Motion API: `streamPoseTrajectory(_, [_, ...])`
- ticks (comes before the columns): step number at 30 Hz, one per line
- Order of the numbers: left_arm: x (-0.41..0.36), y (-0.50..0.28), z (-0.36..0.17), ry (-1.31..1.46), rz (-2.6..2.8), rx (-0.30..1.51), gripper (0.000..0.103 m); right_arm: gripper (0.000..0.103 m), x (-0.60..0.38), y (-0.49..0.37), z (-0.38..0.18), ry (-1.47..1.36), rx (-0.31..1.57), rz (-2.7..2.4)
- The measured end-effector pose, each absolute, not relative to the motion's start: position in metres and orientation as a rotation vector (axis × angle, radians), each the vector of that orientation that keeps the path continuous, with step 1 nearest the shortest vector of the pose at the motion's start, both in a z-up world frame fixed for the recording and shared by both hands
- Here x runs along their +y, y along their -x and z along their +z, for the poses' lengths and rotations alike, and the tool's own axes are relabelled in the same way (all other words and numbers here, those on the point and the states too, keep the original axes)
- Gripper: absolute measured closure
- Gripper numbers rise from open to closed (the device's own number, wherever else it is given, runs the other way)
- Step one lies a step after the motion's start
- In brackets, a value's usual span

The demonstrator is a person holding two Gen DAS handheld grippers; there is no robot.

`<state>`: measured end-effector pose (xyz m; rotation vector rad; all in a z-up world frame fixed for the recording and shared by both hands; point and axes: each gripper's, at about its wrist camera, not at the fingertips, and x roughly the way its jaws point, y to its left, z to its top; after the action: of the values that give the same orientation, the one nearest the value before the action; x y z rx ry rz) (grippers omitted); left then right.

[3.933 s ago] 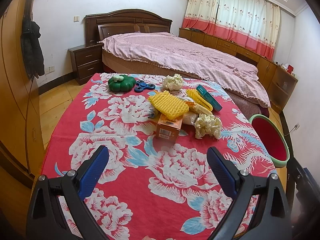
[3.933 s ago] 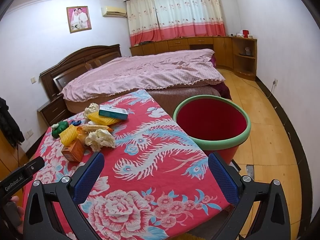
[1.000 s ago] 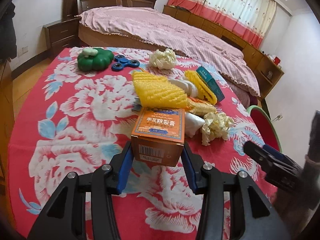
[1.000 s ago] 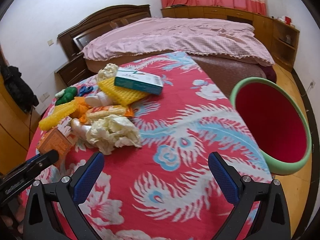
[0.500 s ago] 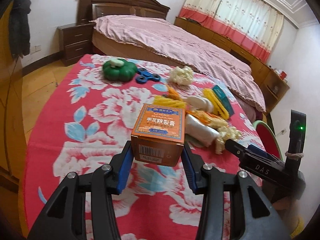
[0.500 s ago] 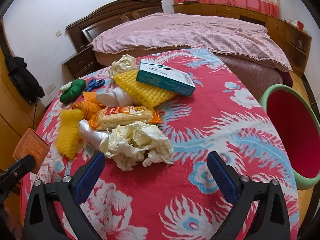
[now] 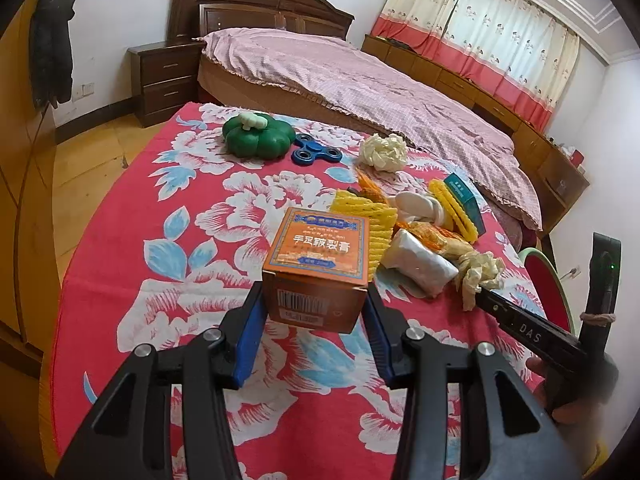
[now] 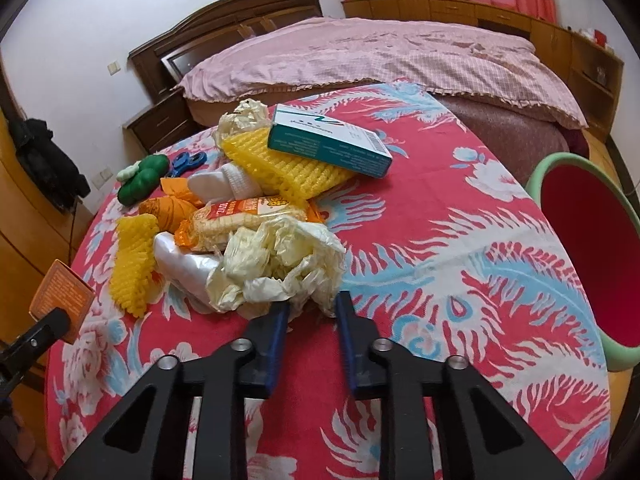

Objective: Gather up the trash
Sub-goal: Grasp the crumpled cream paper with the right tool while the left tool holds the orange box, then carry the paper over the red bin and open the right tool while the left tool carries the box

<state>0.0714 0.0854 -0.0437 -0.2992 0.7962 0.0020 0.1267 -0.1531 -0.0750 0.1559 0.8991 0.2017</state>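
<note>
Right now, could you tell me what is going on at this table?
A person with a gripper in each hand is clearing trash off the flowered tablecloth. The left gripper holds an orange box lifted off the cloth. The right gripper has just been closing and now pinches the edge of a crumpled cream paper wad. The red bin waits beside the table.

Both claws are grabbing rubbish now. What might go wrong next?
The right gripper has just closed on only the edge of the crumpled paper, so it may slip or drag the corn packet beside it. The left gripper holds the orange box low down, so the box could tip.
</note>
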Motion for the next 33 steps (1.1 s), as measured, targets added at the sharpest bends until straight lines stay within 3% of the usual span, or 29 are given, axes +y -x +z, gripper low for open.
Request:
streamPoseTrajectory(17, [0.038, -0.084, -0.024, 0.242, -0.082, 0.801, 0.055, 0.083, -0.209, -0.081, -0.039, -0.268, 0.788, 0.163])
streamPoseTrajectory(33, [-0.053, -0.109, -0.011, 0.120, -0.219, 0.821, 0.055, 0.083, -0.308, -0.050, -0.028, -0.413, 0.707, -0.009])
